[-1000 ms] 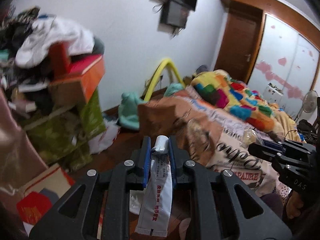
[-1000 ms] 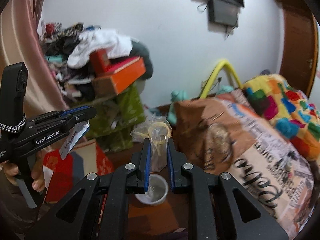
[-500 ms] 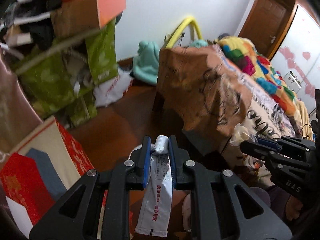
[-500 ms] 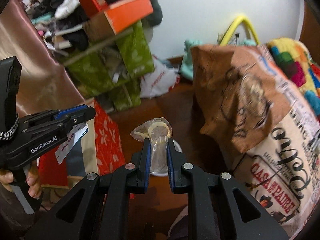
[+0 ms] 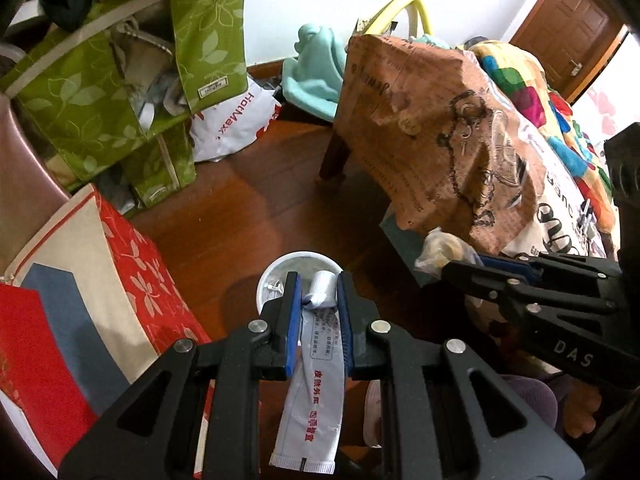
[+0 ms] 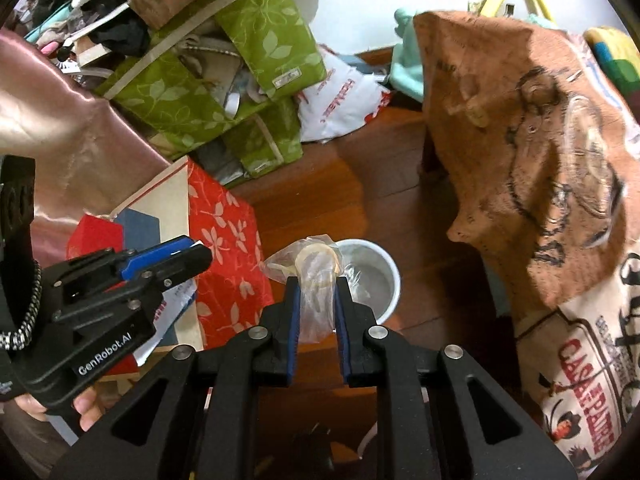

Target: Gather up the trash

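trash, both pieces poised above the white cup (image 6: 376,276) on the floor for dropping in: squeezed tube (image 5: 320,344) pinched near its cap in the closed left claw (image 5: 318,300), crumpled clear wrapper (image 6: 316,276) clamped in the closed right claw (image 6: 316,300).

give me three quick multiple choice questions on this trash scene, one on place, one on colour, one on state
1. Where is the white bin?
A. on the wood floor
B. on the bed
C. on the green boxes

2. What colour is the tube's print?
A. green
B. red
C. yellow

3. What state are the right tongs in?
A. open, empty
B. shut on a clear bag
C. out of view

Answers:
1 A, floorboards surround its rim.
2 B, red characters run down it.
3 B, the bag is pinched between the blue pads.
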### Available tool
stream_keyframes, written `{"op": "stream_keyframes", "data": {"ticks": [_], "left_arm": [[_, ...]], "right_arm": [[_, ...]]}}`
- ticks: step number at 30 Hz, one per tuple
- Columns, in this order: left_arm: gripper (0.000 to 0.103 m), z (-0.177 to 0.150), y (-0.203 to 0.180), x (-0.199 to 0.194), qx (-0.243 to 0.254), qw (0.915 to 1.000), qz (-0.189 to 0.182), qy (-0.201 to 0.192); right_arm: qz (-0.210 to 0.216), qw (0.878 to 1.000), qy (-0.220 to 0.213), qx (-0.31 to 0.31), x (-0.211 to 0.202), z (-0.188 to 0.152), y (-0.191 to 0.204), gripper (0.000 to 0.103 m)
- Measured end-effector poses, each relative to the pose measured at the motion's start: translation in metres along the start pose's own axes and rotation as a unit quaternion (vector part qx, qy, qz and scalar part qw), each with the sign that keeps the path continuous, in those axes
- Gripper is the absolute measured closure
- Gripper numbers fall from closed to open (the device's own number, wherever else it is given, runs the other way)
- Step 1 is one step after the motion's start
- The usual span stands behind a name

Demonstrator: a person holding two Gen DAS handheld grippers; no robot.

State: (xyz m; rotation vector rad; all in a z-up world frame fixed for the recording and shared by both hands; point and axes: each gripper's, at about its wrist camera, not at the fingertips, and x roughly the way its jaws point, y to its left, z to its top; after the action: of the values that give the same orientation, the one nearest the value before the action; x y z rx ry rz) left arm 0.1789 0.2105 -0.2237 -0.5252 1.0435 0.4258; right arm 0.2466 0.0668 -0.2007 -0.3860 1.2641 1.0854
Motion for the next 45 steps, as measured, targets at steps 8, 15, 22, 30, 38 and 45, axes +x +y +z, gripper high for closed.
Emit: {"op": "stream_keyframes", "data": {"ticks": [8,15,22,30,38,45], "left_arm": [[0.086,0.015,-0.006,0.024,0.004,0.9999,0.002,0.016],[0.086,0.032,-0.014,0.042,0.003,0.9995,-0.006,0.029],[0.067,0.036,-0.021,0.056,0.013,0.9983,0.013,0.056],[0.067,0.023,-0.022,0.024,0.016,0.9991,0.024,0.031],[0.067,0.011,-0.039,-0.044,0.036,0.9985,0.027,-0.031],[0.067,0.008,-0.080,-0.112,0.065,0.9920,0.013,-0.107]], "right_arm": [[-0.006,1.000,0.011,-0.002,0.003,0.004,-0.010,0.083],[-0.014,1.000,0.005,-0.004,-0.004,0.003,-0.015,0.082],[-0.027,1.000,-0.007,-0.010,-0.018,0.000,-0.016,0.082],[-0.035,0.999,-0.027,-0.014,-0.039,-0.010,-0.016,0.082],[-0.052,0.996,-0.076,-0.024,-0.087,-0.026,-0.012,0.082],[-0.064,0.987,-0.146,-0.026,-0.152,-0.048,-0.013,0.082]]}}
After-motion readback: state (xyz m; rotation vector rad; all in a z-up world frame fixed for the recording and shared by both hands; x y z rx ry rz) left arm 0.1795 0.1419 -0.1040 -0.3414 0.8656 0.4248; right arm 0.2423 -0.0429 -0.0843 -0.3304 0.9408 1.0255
